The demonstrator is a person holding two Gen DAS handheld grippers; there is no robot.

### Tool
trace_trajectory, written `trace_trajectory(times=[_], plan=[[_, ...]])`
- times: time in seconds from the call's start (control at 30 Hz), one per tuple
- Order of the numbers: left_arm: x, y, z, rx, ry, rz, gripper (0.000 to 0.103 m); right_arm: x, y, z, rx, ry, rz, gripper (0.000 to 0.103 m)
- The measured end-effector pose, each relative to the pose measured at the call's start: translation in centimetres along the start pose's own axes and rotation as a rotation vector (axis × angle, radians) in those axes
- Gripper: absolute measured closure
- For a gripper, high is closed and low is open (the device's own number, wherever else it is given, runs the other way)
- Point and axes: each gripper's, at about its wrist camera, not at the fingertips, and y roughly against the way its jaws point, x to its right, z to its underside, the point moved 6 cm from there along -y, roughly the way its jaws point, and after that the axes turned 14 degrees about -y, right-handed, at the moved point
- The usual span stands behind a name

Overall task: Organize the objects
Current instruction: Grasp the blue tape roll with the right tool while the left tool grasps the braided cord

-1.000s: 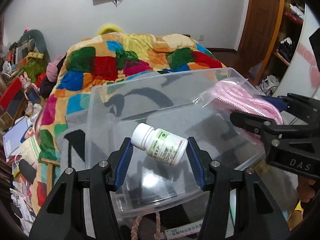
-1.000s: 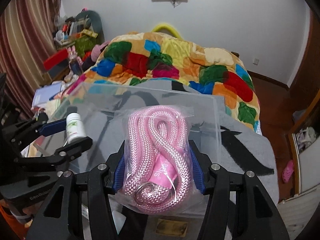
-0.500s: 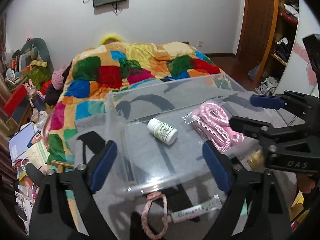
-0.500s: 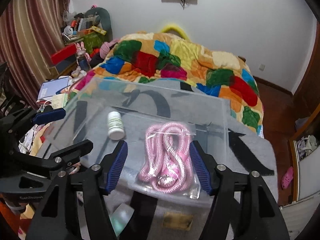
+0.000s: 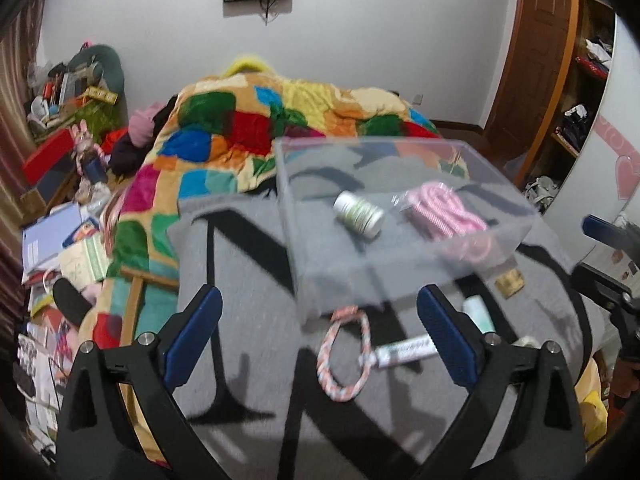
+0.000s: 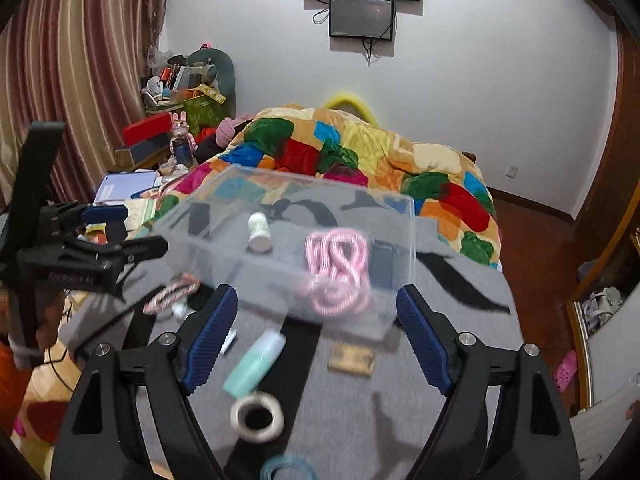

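A clear plastic bin [image 5: 304, 208] [image 6: 192, 216] stands on a grey blanket with black marks. Inside it lie a white pill bottle [image 5: 358, 213] [image 6: 259, 233] and a bagged pink rope [image 5: 444, 210] [image 6: 336, 254]. My left gripper [image 5: 318, 336] is open and empty, held back from the bin's near side. My right gripper [image 6: 316, 332] is open and empty too, pulled back from the bin. In front of the bin lie a pink-white braided loop [image 5: 343, 354] [image 6: 172, 292], a white tube [image 5: 406, 350], a pale green bottle [image 6: 254, 362] [image 5: 478, 314], a tape roll [image 6: 257, 417] and a tan card [image 6: 352, 357] [image 5: 510, 280].
A patchwork quilt [image 5: 248, 128] [image 6: 360, 156] covers the bed behind the bin. Clutter of books and boxes [image 5: 60, 232] fills the floor at the left. A wooden wardrobe [image 5: 560, 80] stands at the right. A blue ring [image 6: 286, 468] lies at the near edge.
Both grippers opened, letting go of the pill bottle and the bagged pink rope into the bin, then drew back and up. More of the blanket and loose items now show.
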Motion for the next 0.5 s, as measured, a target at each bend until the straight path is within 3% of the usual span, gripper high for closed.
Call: trace_trajectory(times=[0.2, 0.27, 0.5], plan=[[0.7, -0.9, 3.5, -0.053, 0.008, 0.059, 0.004, 0.9, 0.3, 4.4, -0.055, -0.034, -0.013, 0.023], [1.4, -0.9, 4.5, -0.059, -0.008, 0.068, 0.010, 1.1, 0.2, 5.6, -0.078, -0.048, -0.023, 0.023], [3.0, -1.7, 6.0, -0.074, -0.054, 0.074, 0.053, 2.1, -0.2, 9.7, -0.162, -0.103, -0.049, 0.024]])
